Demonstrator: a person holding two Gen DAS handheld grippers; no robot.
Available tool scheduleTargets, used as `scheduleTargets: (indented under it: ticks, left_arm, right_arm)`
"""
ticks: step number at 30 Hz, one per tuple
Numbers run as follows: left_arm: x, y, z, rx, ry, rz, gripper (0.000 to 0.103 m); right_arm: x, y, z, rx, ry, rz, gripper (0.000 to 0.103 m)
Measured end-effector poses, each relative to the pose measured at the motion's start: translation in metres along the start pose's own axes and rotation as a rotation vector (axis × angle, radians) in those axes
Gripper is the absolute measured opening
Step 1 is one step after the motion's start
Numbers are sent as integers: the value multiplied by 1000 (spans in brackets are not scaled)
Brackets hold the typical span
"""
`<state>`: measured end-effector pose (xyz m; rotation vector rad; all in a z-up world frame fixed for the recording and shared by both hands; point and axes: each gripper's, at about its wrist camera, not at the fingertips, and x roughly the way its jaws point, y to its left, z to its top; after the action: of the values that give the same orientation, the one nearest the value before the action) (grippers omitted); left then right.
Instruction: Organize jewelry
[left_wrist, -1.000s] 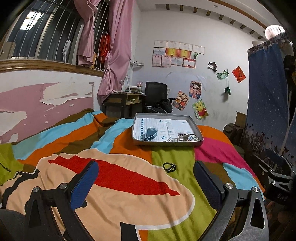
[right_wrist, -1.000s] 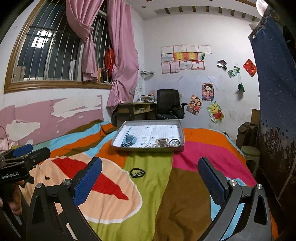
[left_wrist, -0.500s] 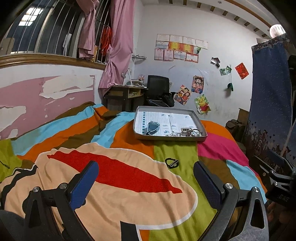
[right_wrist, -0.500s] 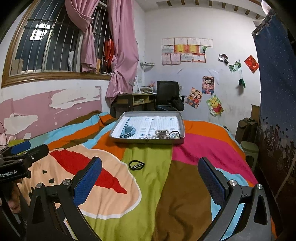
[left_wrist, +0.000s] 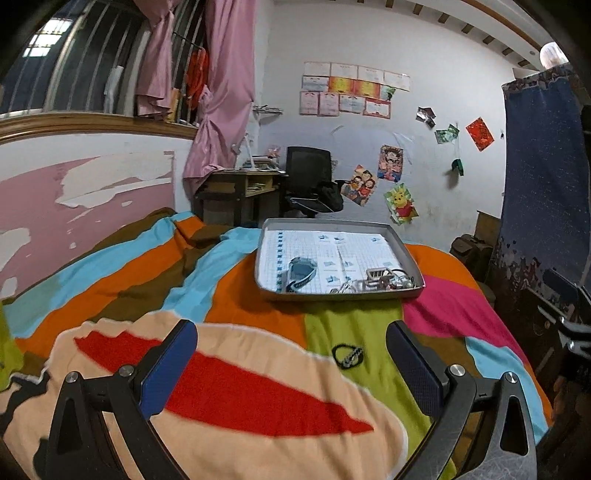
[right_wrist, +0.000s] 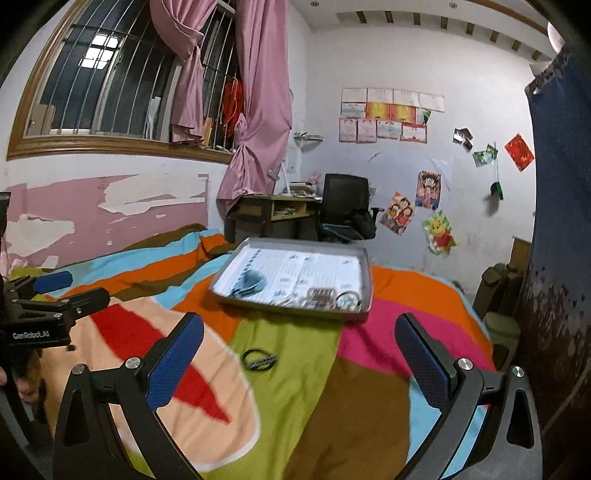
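Note:
A small black bracelet (left_wrist: 347, 356) lies on the green patch of the striped blanket; in the right wrist view the bracelet (right_wrist: 259, 359) sits ahead and left of centre. Beyond it a grey tray (left_wrist: 412, 256) lined with printed paper holds a dark band (left_wrist: 301, 271) and several small metal pieces (left_wrist: 380, 277); the same tray (right_wrist: 367, 282) shows in the right wrist view. My left gripper (left_wrist: 291, 360) is open above the blanket, the bracelet just inside its right finger. My right gripper (right_wrist: 299, 356) is open and empty, short of the bracelet.
The bed's colourful blanket (left_wrist: 229, 387) fills the foreground. A desk (left_wrist: 236, 188) and black office chair (left_wrist: 308, 177) stand past the bed by the pink curtain. A blue curtain (left_wrist: 543, 192) hangs at the right. The left gripper's body (right_wrist: 44, 314) shows at the left edge.
Both cameras have tilted and moved forward a little, so the tray and bracelet sit lower in view. Both grippers stay open and hold nothing.

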<state>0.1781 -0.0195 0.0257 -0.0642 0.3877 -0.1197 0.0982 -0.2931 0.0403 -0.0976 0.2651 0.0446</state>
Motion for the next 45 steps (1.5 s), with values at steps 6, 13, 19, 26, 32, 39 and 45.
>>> scheduleTargets:
  ticks: [6, 13, 19, 26, 32, 39, 45]
  left_arm:
    - [63, 4, 8, -38, 77, -89, 103]
    - [131, 8, 4, -80, 141, -114, 103]
    - [174, 6, -5, -84, 190, -144, 103]
    - [194, -3, -21, -46, 220, -243, 102]
    - [207, -7, -38, -3, 266, -278, 84]
    - [227, -10, -48, -13, 356, -380, 30]
    - [242, -13, -54, -61, 419, -464, 11]
  right_arm:
    - [55, -19, 24, 11, -5, -12, 102]
    - [133, -28, 27, 22, 18, -37, 102]
    - [187, -27, 3, 42, 98, -14, 102]
    - [219, -32, -27, 47, 219, 28, 102]
    - [240, -35, -54, 79, 345, 58, 102]
    - [254, -39, -74, 171, 427, 131, 80]
    - [268, -32, -87, 250, 501, 249, 41]
